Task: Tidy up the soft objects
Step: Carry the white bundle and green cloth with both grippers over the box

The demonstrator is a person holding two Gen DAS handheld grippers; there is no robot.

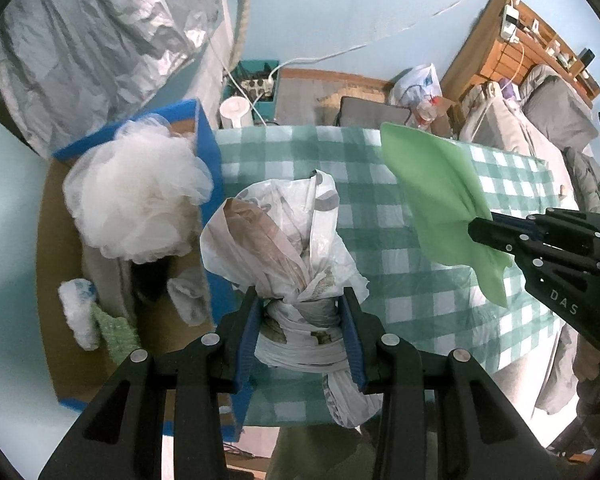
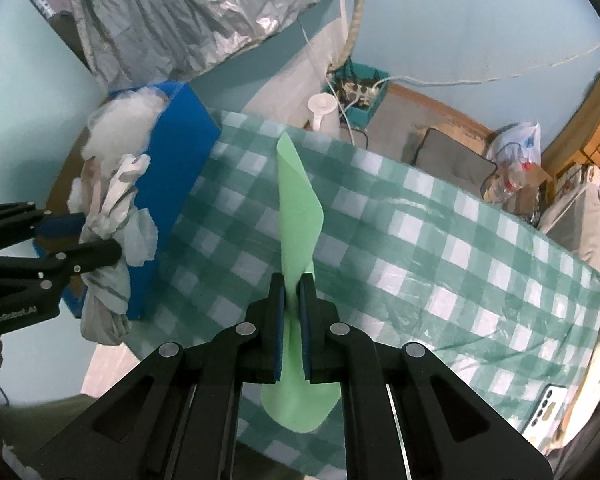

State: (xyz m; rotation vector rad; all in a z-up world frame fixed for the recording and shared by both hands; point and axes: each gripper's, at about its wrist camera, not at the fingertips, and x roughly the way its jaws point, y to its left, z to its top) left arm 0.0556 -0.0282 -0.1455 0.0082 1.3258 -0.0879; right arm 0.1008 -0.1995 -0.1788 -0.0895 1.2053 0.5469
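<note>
With a sponge ball [image 1: 136, 200] already sitting in the box [image 1: 210, 148] beside it, the left tool [image 1: 302, 316] is pinching a knotted bag [image 1: 284, 240] while the right tool [image 2: 294, 300] is pinching a green cloth [image 2: 300, 208], both yet unplaced.

Only two bits of writing could be read. The letters "DAS" stood in pale print on the black side of the right claw [image 1: 474, 232], as the left wrist camera saw it. The word "GenRobot.AI" stood in small pale letters on the black body of the left claw [image 2: 100, 236], low at the left edge of the right wrist camera's view. A white plastic bag [image 2: 518, 144] on the floor had a blue mark on it, but that was too small and blurry to read.
</note>
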